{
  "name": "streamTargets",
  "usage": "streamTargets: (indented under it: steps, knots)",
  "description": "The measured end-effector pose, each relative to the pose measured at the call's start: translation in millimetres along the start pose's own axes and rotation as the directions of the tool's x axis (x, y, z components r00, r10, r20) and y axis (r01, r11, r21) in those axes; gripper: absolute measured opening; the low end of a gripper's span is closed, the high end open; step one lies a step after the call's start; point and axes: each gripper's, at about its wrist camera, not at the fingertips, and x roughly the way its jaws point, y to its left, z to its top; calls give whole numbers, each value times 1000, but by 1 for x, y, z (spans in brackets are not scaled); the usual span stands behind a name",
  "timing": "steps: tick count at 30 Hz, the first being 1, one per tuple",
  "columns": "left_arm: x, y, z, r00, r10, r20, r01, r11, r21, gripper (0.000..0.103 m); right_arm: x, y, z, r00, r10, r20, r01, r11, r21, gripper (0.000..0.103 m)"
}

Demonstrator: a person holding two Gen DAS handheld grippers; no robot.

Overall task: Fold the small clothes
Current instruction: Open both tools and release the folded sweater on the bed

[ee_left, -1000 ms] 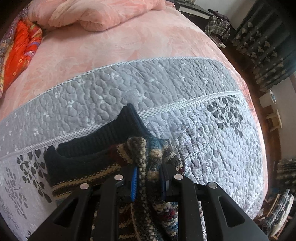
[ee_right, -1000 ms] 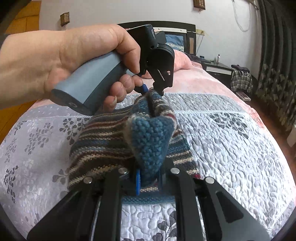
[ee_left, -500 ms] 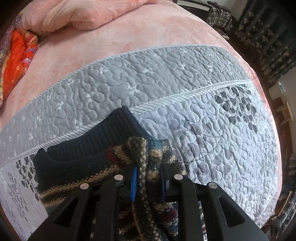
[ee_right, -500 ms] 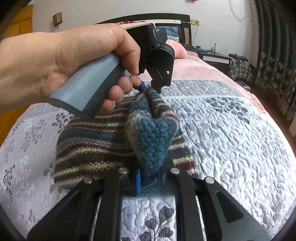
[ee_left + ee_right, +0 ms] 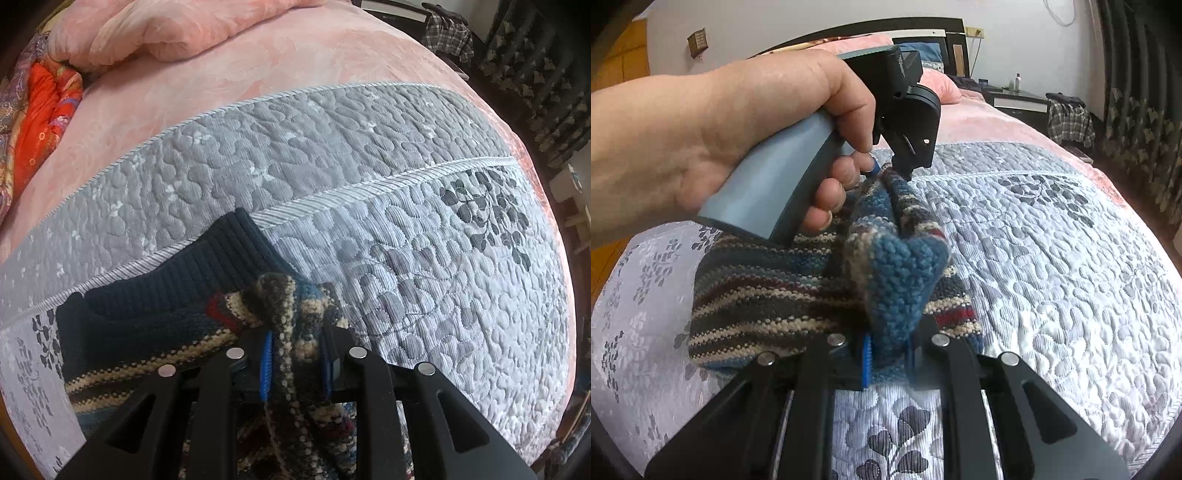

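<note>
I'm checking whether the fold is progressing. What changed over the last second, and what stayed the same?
The striped knit sweater has been carried a little toward the quilt's foot end: in the left wrist view the pink blanket has slid closer. Nothing was taken or released: the left gripper and right gripper stay clamped on bunched knit, and the hand keeps its grip.

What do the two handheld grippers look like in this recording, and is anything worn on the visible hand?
Each gripper, left gripper and right gripper, has matte black angular fingers with round silver studs and blue ribbed pads. The right wrist view shows the left unit's grey-blue handle and black head. The bare hand wears no glove; no sleeve or cable shows.
</note>
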Motion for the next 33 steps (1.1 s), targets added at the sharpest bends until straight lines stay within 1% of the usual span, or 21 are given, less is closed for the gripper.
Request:
streamTargets:
  steps: [2, 3, 4, 6, 7, 8, 9, 11, 12, 14, 17, 19, 20, 23, 24, 25, 26, 27, 28, 30, 33]
  knots:
    - [-1, 1, -1, 1000, -13, 7, 13, 1000, -9, 25, 2, -5, 1, 999, 31, -16, -30, 999, 22, 13]
    - [-4, 3, -1, 999, -43, 21, 44, 999, -20, 28, 3, -10, 0, 998, 61, -31, -59, 997, 42, 15]
    - [-7, 5, 0, 997, -67, 36, 68, 997, -24, 35, 5, -16, 0, 995, 86, -50, -83, 995, 62, 19]
    - [-24, 12, 1, 987, -117, 112, 121, 992, -27, 41, 10, -33, 1, 984, 153, -88, -142, 983, 112, 27]
    - [-36, 18, 2, 977, -136, 164, 142, 989, -28, 53, 14, -48, 2, 971, 211, -115, -191, 968, 166, 35]
    - [-51, 28, 2, 963, -156, 221, 167, 985, -34, 63, 17, -57, 2, 961, 245, -130, -218, 956, 195, 39]
    - [-58, 34, 1, 956, -168, 241, 182, 982, -39, 65, 21, -71, 4, 938, 314, -149, -273, 931, 244, 40]
    - [-74, 52, -1, 941, -220, 257, 238, 971, -39, 65, 27, -84, 6, 899, 405, -170, -345, 890, 298, 43]
    - [-83, 61, -6, 935, -238, 261, 254, 967, -27, 65, 31, -94, 10, 870, 458, -184, -384, 862, 331, 47]
    - [-94, 75, -15, 932, -239, 272, 251, 968, -11, 65, 40, -103, 15, 829, 517, -212, -424, 829, 365, 48]
    - [-101, 106, -47, 910, -337, 241, 349, 937, -6, 65, 56, -112, 25, 762, 597, -250, -475, 778, 410, 55]
    - [-102, 120, -66, 894, -386, 226, 397, 918, -2, 65, 65, -115, 36, 729, 632, -263, -496, 752, 433, 65]
    - [-101, 126, -77, 885, -413, 214, 423, 906, 0, 65, 70, -116, 41, 710, 651, -269, -507, 737, 447, 66]
    - [-97, 144, -108, 859, -473, 199, 484, 875, -11, 65, 82, -111, 54, 677, 674, -297, -519, 723, 457, 73]
    - [-95, 149, -116, 848, -493, 195, 505, 863, -18, 65, 86, -110, 58, 673, 669, -315, -512, 729, 454, 73]
    - [-94, 153, -122, 837, -509, 199, 524, 851, -27, 65, 87, -110, 65, 716, 606, -347, -461, 784, 416, 73]
    - [-94, 158, -128, 824, -528, 207, 546, 837, -37, 65, 83, -111, 72, 759, 553, -343, -429, 822, 376, 73]
    - [-94, 162, -131, 813, -540, 219, 561, 827, -45, 65, 78, -112, 78, 775, 542, -327, -427, 829, 361, 73]
    - [-94, 166, -134, 798, -556, 233, 582, 812, -53, 65, 73, -115, 84, 771, 559, -305, -446, 816, 367, 72]
    - [-91, 172, -139, 770, -594, 231, 621, 781, -62, 65, 67, -113, 88, 738, 603, -301, -491, 787, 373, 70]
    - [-83, 172, -143, 766, -607, 210, 630, 773, -66, 65, 75, -97, 82, 686, 617, -385, -514, 786, 343, 64]
